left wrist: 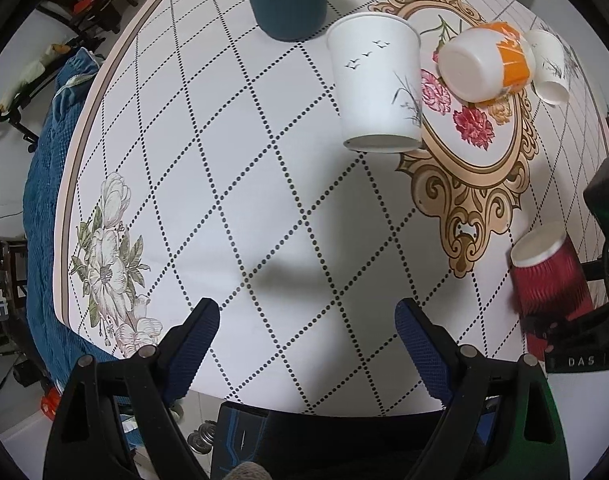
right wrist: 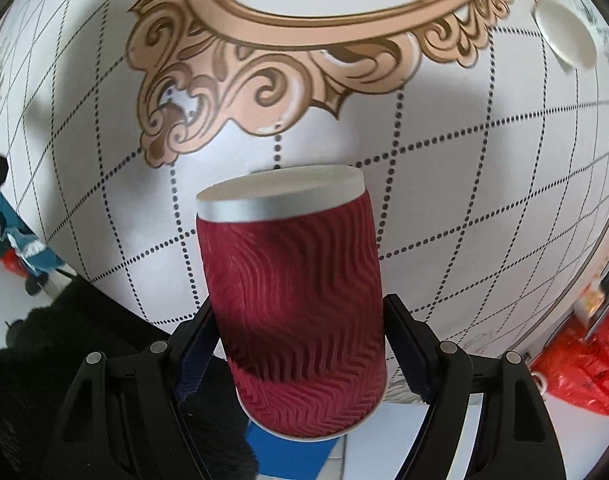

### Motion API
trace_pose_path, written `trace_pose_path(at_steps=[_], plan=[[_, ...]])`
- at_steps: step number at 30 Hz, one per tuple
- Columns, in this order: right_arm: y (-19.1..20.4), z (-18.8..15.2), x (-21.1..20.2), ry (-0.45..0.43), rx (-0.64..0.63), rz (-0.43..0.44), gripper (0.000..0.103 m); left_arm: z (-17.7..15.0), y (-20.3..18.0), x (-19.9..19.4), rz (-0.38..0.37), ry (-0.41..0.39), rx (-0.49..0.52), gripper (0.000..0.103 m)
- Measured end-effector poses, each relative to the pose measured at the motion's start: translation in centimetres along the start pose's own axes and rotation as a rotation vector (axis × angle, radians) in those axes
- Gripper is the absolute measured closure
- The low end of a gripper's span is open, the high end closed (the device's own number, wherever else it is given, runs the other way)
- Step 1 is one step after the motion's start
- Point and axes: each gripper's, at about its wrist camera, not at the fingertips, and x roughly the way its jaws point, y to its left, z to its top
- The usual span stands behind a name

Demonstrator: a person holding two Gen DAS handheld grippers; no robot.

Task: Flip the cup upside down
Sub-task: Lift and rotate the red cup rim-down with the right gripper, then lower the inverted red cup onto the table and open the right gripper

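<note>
- While your right gripper [right wrist: 300,344] clasps the red cup [right wrist: 292,300] mid-wall between its fingers, squeeze lightly; thin paper crushes.
- Your left gripper [left wrist: 306,328] hangs spread, empty.

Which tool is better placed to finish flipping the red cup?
Right. The right tool is already shut on the red ribbed cup, held above the table. The left tool is open and holds nothing.
</note>
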Motion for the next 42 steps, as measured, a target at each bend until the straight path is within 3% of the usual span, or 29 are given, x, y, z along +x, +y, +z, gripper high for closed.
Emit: trace_pose_path(at_steps=[7,19,23,26,30,36,42], plan=[[-3.7,1.4,-0.5,0.029,0.062,0.062,0.021,0.2,-0.3,0.0,0.001,0.003,0.008,0.013],[-7.1,5.4,-4.8,-0.027,0.009,0.003,0.02,0.7,-0.8,0.0,0.005,0.007,0.032,0.013],[-7.3,6.0,-5.8,-0.03,0.007,-0.009,0.02,1.0,-1.1,0.0,0.01,0.008,0.047,0.013],[-7.1,6.1,-6.0,-0.032,0.005,-0.007,0.028,1.2,-1.4,0.0,0.013,0.008,0.055,0.013],[-4.1,4.2,-6.2,-0.058,0.017,0.005,0.029,1.7,-1.9,-0.1,0.017,0.011,0.066,0.013],[-5.7,1.8,-7.0,-0.171,0.102,0.062,0.029,2.7,-2.9,-0.4,0.016,0.01,0.089,0.013],[-9.7,-1.6,-9.7,-0.374,0.26,0.131,0.029,4.2,-4.1,-0.7,0.014,0.002,0.11,0.013]])
